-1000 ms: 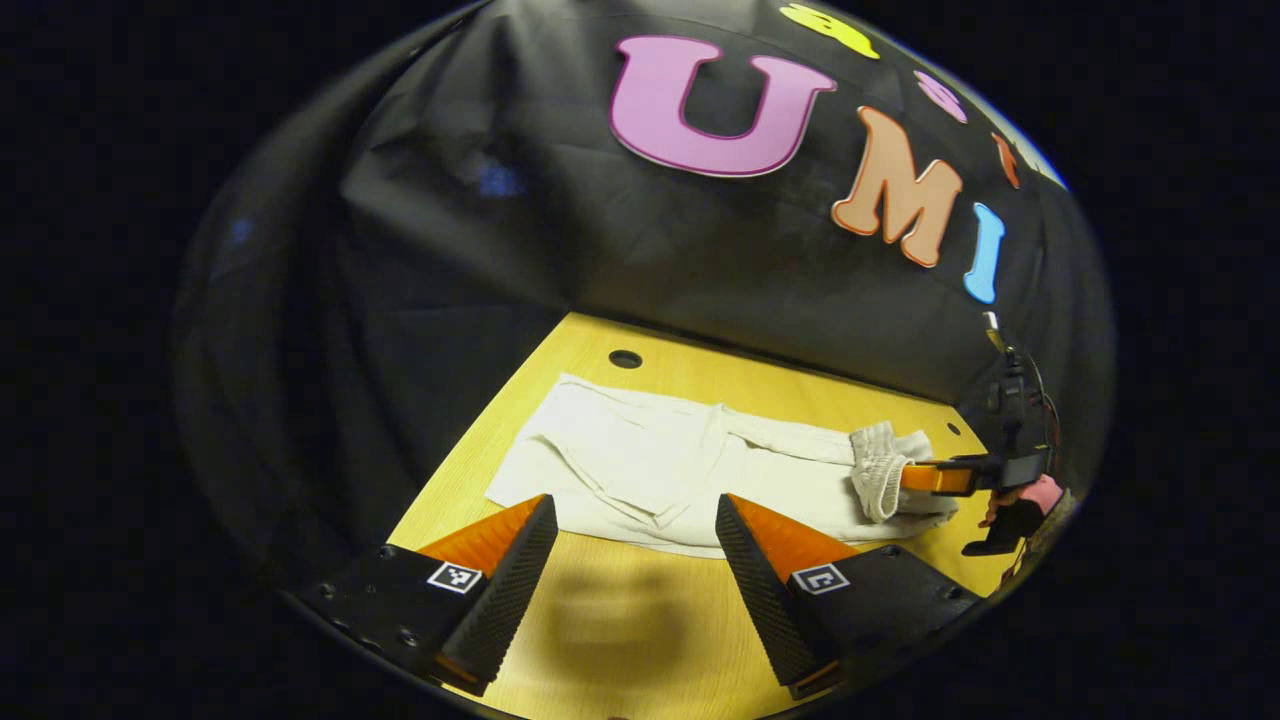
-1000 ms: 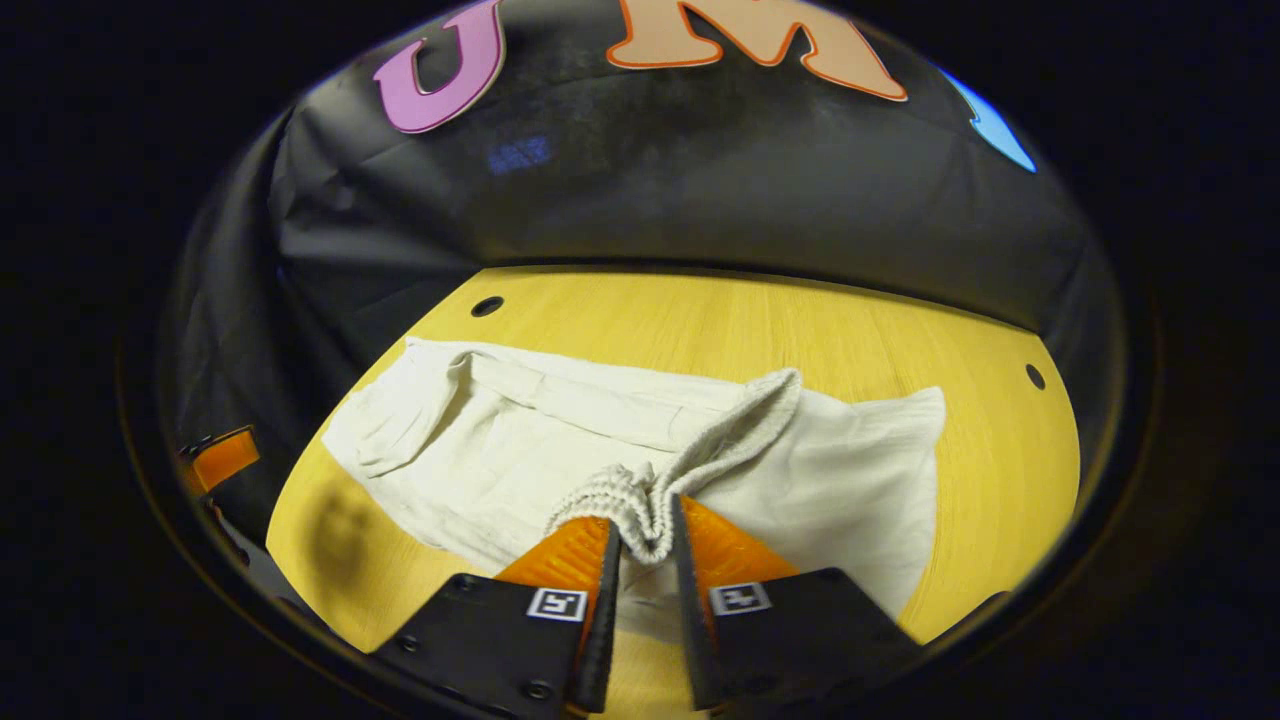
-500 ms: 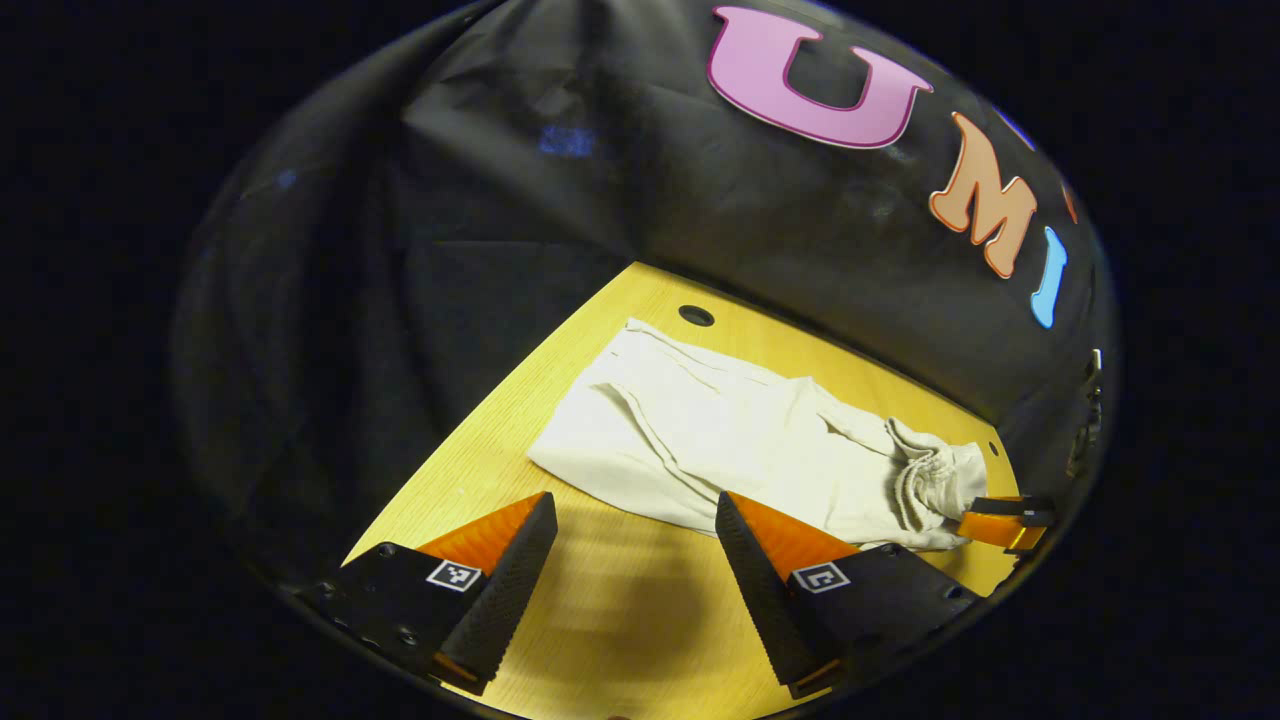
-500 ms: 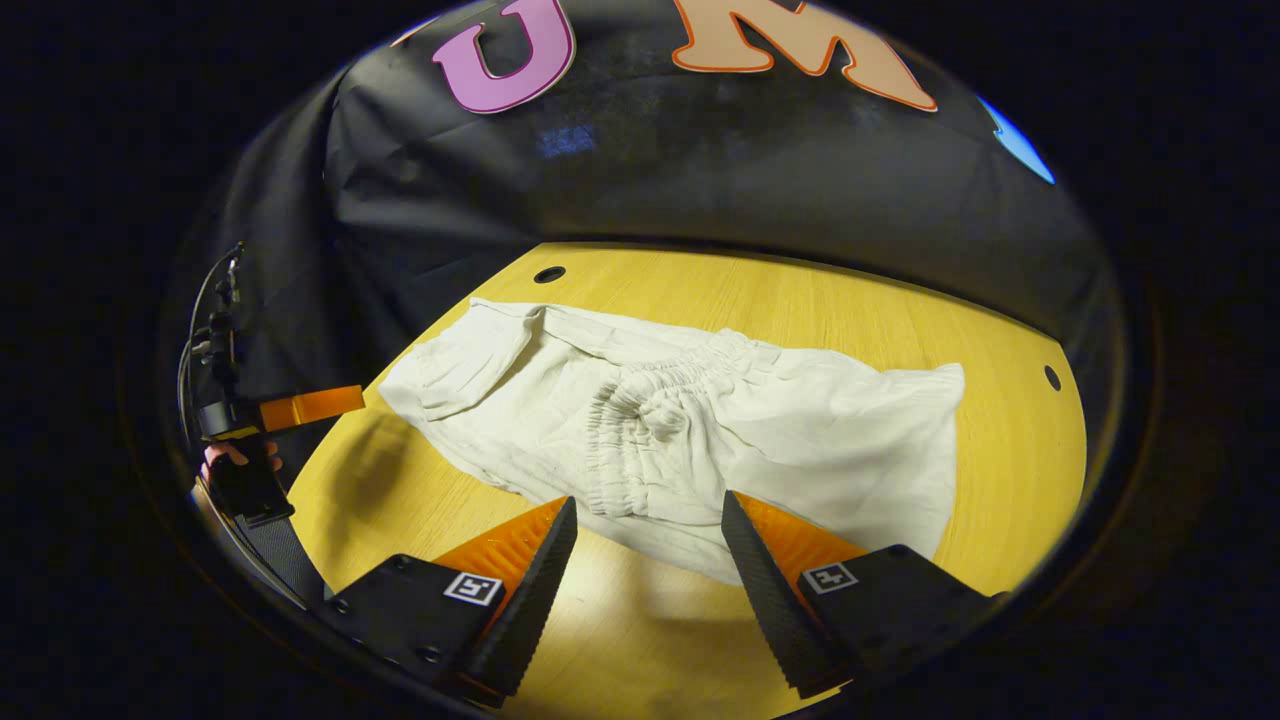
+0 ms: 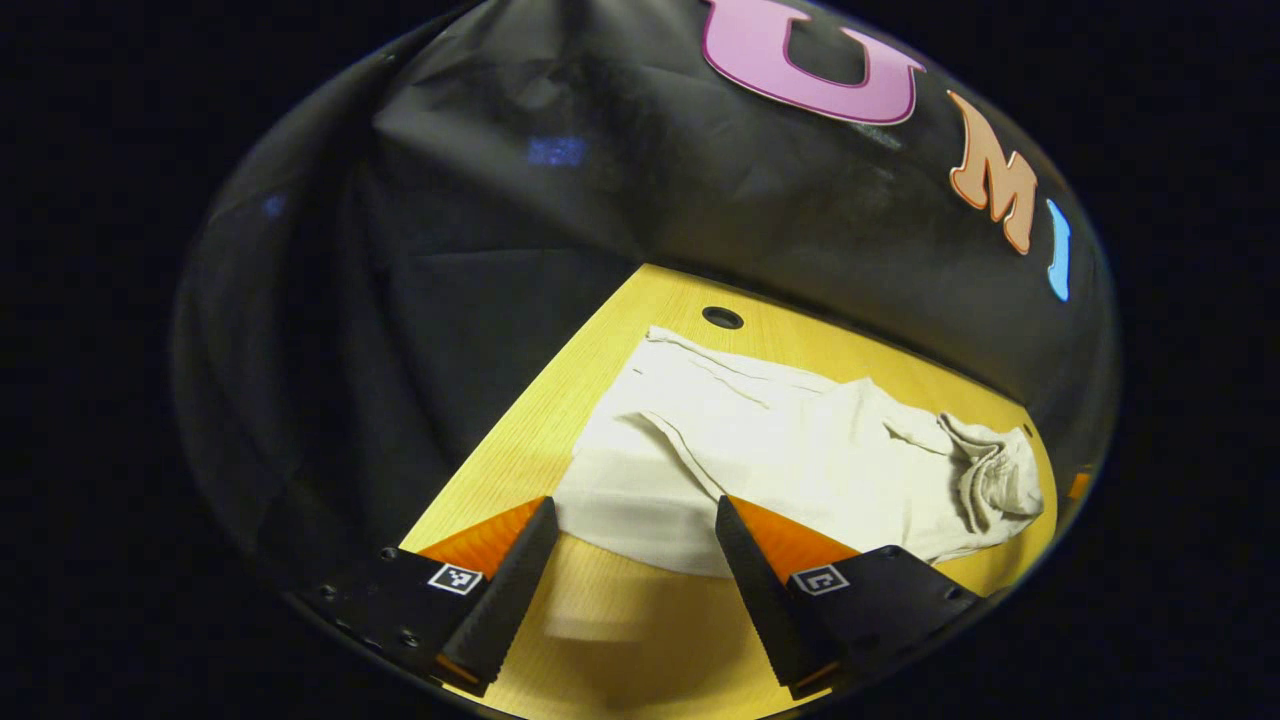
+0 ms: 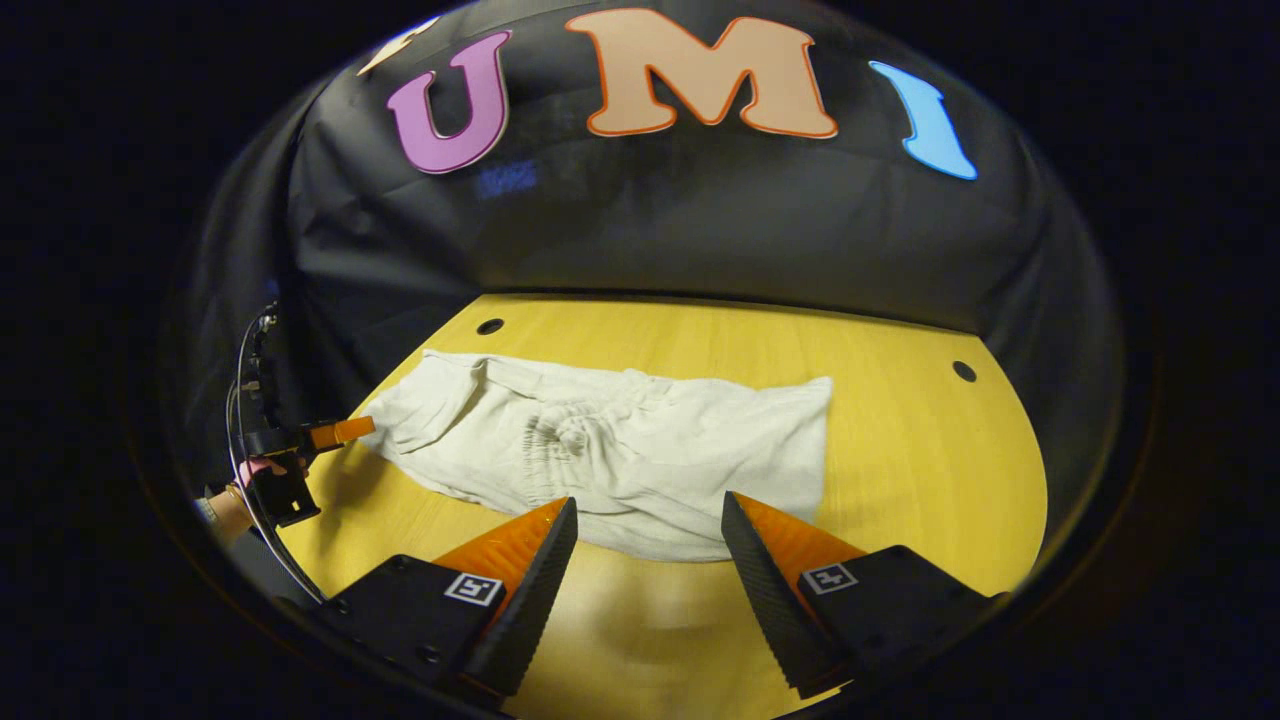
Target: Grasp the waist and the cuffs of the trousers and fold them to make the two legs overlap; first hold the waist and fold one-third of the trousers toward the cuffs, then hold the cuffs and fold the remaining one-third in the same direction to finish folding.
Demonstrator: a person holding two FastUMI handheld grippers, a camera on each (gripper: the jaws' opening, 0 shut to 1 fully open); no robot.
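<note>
Now the trousers (image 6: 620,455) lie flat on the yellow bench (image 6: 900,470), their long axis running left to right across it, with the gathered waist already folded in toward the middle, so the remaining fold looks to be the cuff end's. The cuffs (image 5: 640,500) sit at the left end, directly ahead of the left hand-held gripper (image 5: 630,545), whose fingers stand wide apart and hold nothing, their tips just at the cloth's near edge. The right hand-held gripper (image 6: 650,545) is likewise spread open and empty, hovering at the near edge of the trousers around their middle. The left one is clearly the nearer to the cuffs, so I judge the next grasp falls to it.

Count: one pair of trousers, two hand-held grippers, one bench with small round holes in it.
</note>
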